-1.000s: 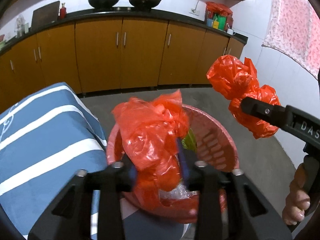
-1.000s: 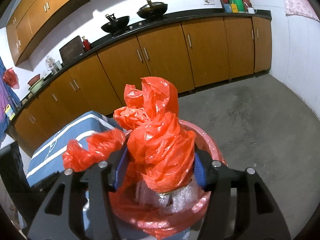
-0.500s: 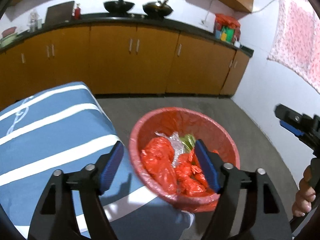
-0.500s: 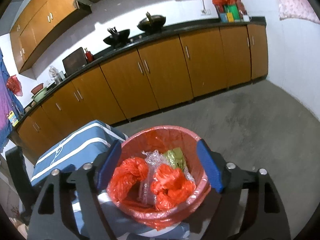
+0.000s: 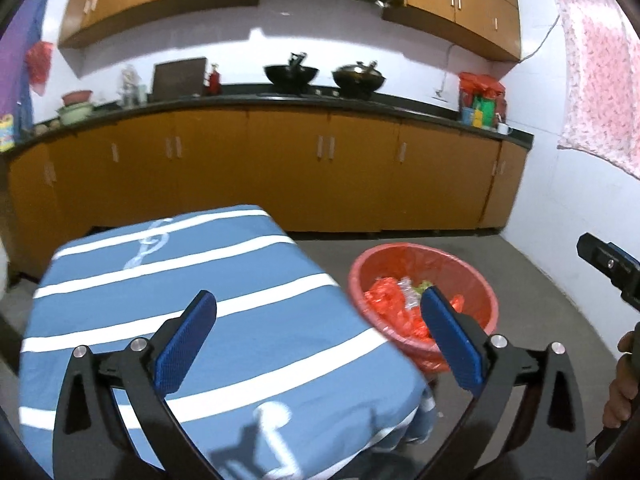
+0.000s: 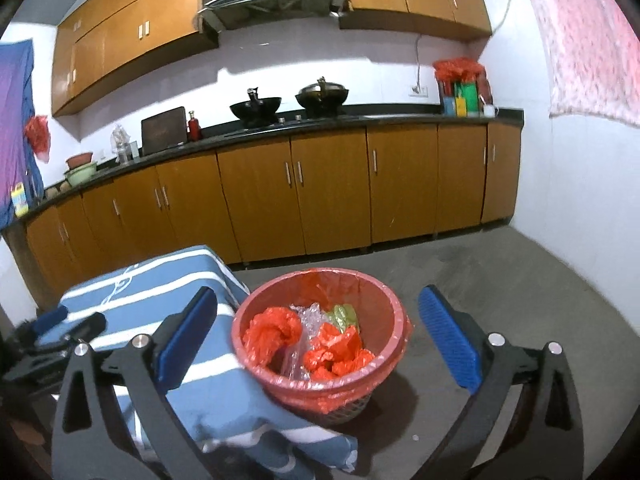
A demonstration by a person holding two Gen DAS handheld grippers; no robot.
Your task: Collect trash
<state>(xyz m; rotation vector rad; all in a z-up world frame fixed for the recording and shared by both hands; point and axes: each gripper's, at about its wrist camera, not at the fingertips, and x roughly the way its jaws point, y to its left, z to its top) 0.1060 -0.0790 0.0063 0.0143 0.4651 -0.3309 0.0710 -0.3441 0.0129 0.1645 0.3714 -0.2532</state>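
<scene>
A red basket lined with a red bag stands on the floor beside the table; it also shows in the right wrist view. Inside lie crumpled red plastic bags, clear plastic wrap and a green scrap. My left gripper is open and empty above the table's near right corner. My right gripper is open and empty above and in front of the basket. The right gripper's tip shows at the left wrist view's right edge.
A table with a blue cloth with white stripes stands left of the basket. Orange kitchen cabinets with a black counter and two woks line the far wall. A white wall closes the right side. The floor is grey concrete.
Both grippers let go of their red bags, which now lie in the basket. Both have opened wide and pulled back and up, the left one over the table.
</scene>
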